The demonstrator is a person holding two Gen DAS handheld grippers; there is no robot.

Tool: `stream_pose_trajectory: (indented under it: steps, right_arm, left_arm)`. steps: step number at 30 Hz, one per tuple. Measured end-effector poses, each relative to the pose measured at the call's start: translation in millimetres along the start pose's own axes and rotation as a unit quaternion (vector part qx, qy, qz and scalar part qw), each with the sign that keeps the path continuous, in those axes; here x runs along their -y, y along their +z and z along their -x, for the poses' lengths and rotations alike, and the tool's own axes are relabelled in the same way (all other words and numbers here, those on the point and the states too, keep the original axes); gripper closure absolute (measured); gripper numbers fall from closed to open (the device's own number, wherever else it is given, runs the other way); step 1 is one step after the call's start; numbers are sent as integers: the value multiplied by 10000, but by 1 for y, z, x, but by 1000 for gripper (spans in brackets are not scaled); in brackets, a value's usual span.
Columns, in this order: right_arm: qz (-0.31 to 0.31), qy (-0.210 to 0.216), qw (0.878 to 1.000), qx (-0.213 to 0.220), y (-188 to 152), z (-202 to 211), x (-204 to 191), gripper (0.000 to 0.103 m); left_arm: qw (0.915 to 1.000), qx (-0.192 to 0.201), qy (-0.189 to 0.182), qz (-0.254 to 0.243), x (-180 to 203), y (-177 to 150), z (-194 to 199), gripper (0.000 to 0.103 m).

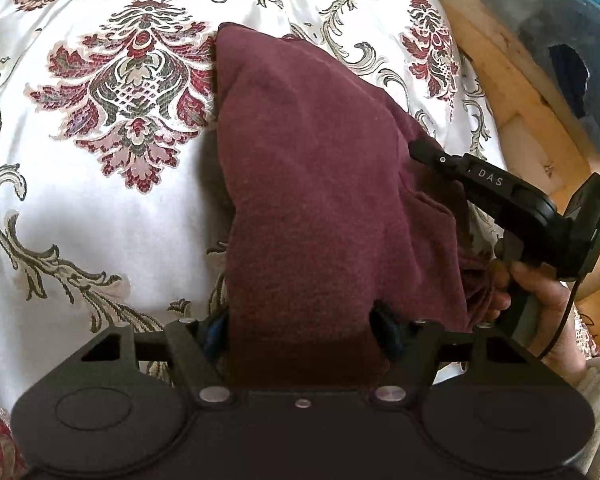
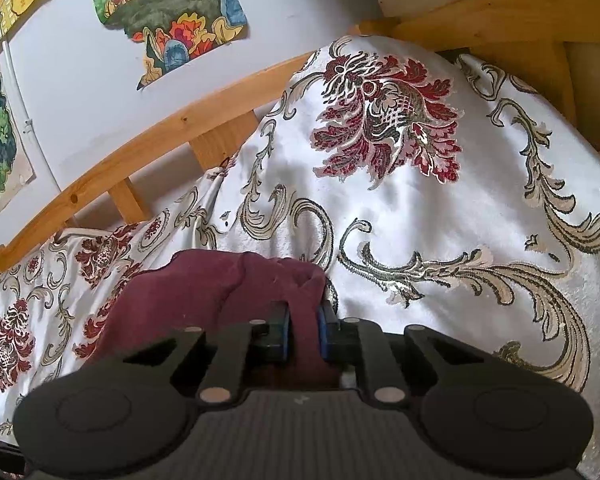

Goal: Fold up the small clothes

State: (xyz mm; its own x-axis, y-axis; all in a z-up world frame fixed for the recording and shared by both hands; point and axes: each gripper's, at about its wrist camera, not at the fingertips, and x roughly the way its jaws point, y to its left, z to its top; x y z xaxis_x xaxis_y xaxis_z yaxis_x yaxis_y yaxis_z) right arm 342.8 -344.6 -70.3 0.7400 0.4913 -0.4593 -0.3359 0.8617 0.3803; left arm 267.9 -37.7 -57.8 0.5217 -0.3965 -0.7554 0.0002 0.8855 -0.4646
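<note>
White brocade with red and green flourishes is covering the bed (image 1: 80, 220), which is framed by wooden rails (image 2: 148, 136), with children's drawings (image 2: 172, 20) hanging on the wall behind. Lying across this cover is the maroon garment (image 1: 312, 200), partly folded and bunched along its right side. The left hand-held gripper (image 1: 304, 332) is standing fairly wide, with cloth draped between its 2 fingers, though whether it is actually pinching is unclear. The right hand-held gripper (image 2: 303, 332) is narrowed and clamping a fold of the garment.

I am judging the main risk to be uneven tension: if only 1 side is truly gripping, lifting could be dragging the cloth askew, undoing the fold, or pulling the slippery cover along with it.
</note>
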Motion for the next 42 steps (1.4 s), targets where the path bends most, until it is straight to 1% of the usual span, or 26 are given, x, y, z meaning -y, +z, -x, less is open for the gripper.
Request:
stream_pose_trajectory:
  steps: [5,8,12,16,22,26,29,32,38,40,42]
  right_arm:
    - [52,-26,10000,-10,0,0,-1,87]
    - [61,-37,10000,-10,0,1,-2,87]
    - [63,-25,10000,22,2,3,-4,90]
    - [84,7,9998,153,5,10,-9,91]
    - [273,156,9985,445,13,27,-28,92]
    - [407,338,9965,647,19,35,-45,92]
    - [534,454,9944,791,21,40,-60,92]
    - [682,611,9913,941,21,43,-76,92]
    - [1153,822,9846,1030,10,47,-114,92]
    - [1357,847,9810,1100,9,47,-129,92]
    - [1429,925,9792,1105,12,43,-145,92]
  left_arm:
    - [10000,-22,68,12,2,0,0,31]
    - [9999,15,135,-65,7,1,2,35]
    - [9995,80,218,-217,13,-1,6,43]
    - [9989,145,318,-305,20,-1,12,48]
    - [9962,348,484,-637,37,-1,27,51]
    - [9902,598,709,-1044,45,-3,42,51]
    - [9867,799,796,-1171,41,-4,57,51]
    - [9849,991,818,-1160,32,-6,73,51]
    - [9794,1260,981,-1235,8,-18,96,51]
    - [9785,1373,949,-1210,-2,-20,99,51]
    - [9776,1516,926,-1132,-13,-21,102,51]
